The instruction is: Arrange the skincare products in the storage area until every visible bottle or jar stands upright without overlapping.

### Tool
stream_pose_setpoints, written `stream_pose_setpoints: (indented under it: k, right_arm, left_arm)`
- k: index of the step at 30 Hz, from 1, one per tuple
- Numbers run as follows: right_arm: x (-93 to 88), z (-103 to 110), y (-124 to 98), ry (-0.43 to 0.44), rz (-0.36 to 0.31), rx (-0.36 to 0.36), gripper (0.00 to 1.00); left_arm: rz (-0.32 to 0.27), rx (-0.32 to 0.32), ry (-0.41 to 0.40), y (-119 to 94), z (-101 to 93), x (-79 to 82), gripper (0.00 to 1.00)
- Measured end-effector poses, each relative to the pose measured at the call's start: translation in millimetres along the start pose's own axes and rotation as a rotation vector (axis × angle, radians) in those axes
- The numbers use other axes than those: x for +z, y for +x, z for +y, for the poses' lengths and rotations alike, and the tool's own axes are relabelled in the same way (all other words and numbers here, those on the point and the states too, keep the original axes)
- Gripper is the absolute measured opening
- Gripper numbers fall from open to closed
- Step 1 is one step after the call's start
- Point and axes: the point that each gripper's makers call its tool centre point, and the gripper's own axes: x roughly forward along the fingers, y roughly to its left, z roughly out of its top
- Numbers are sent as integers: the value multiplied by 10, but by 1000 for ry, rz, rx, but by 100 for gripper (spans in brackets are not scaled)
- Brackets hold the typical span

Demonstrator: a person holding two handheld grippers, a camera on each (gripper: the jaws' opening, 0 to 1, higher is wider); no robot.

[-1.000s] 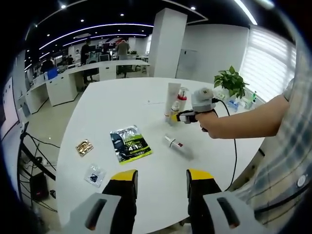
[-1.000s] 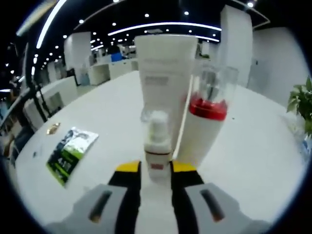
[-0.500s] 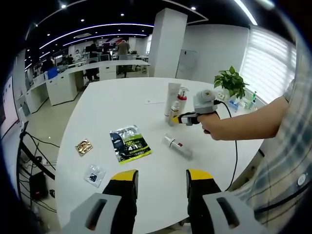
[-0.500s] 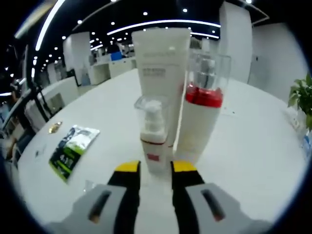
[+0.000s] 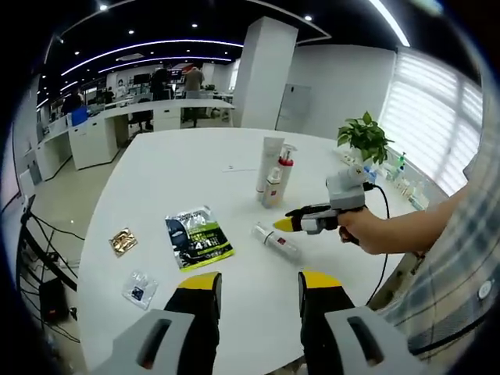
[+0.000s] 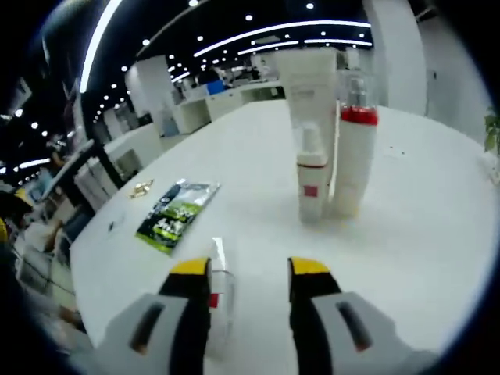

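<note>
Bottle [image 5: 275, 239] lying on the worktop [image 5: 234, 289] beside the open right tongs [image 6: 248, 269] looks light, smooth and prone to roll; best pinched across its middle. Left tongs [image 5: 258, 283] hang open, well back.

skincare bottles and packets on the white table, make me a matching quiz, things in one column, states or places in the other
Things:
1. tall white tube
2. red-collared pump bottle
3. small clear-capped bottle
4. green sachet

States or places:
A. lying on its side near the right hand-held gripper
B. lying flat, apart from the bottles
C. upright, at the back of the group
D. upright, beside the tube

Pairs: 1-C, 2-D, 3-A, 4-B
</note>
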Motion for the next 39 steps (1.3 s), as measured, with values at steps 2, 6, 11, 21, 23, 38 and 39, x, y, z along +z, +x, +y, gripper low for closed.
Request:
stream_pose_setpoints:
  k: [2, 6, 11, 21, 23, 38, 39]
  right_arm:
    - [-69, 35, -25, -4, 18, 11, 38]
    - [-171, 164, -72, -55, 78, 45, 38]
    - [-231, 290, -43, -136, 122, 63, 38]
    - [-388, 226, 33, -178, 234, 21, 31]
    - [-406, 239, 35, -190, 253, 20, 30]
    - [-483, 195, 108, -291, 338, 12, 20]
    - [-481, 195, 111, -290, 338, 16, 20]
  left_arm:
    - [-7, -3, -4, 11, 3, 12, 40]
    - [-18, -13, -18, 37, 18, 10, 40]
    - [-39, -20, -56, 56, 39, 20, 40]
    - [-88, -72, -154, 118, -66, 69, 40]
    - [-92, -84, -153, 129, -94, 72, 40]
    - [-125, -124, -224, 125, -61, 50, 40]
    - [-128, -126, -231, 125, -56, 45, 40]
